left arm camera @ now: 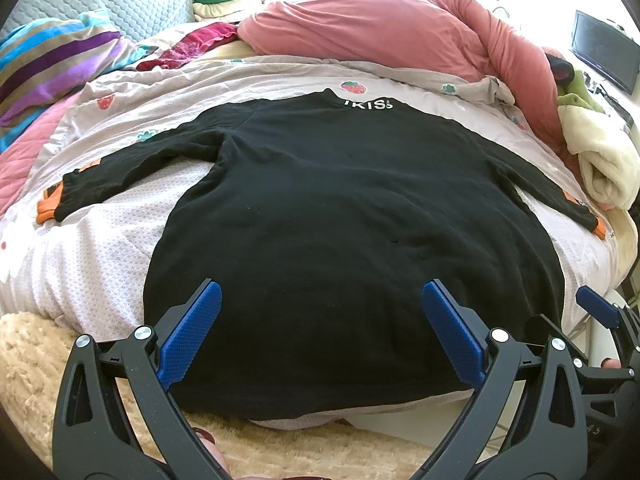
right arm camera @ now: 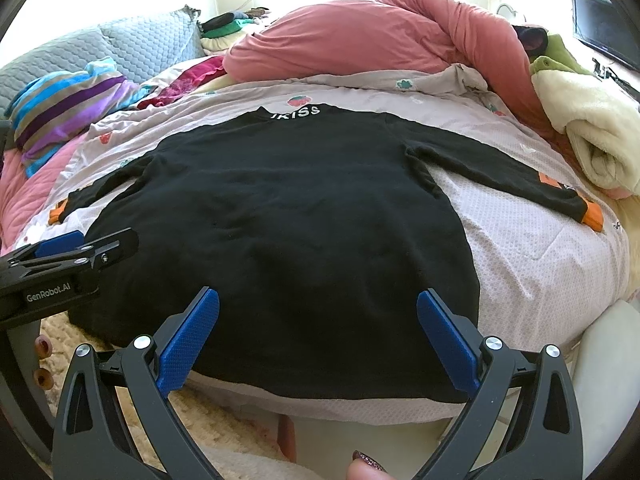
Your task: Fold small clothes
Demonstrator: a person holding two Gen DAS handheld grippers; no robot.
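1. A black long-sleeved top [left arm camera: 320,216] lies flat on the bed's pale strawberry-print cover [left arm camera: 92,248]. Its collar, with white lettering, points toward the far pink duvet [left arm camera: 360,28], and its hem is at the near edge, so the long axis runs away from the cameras.
2. Both sleeves spread out sideways, ending in orange cuffs [right arm camera: 591,214].
3. The left gripper [left arm camera: 322,300] is spread wide over the hem; it holds nothing, and contact with the cloth cannot be told.
4. The right gripper [right arm camera: 318,308] is likewise spread wide above the hem's right part, pinching nothing.
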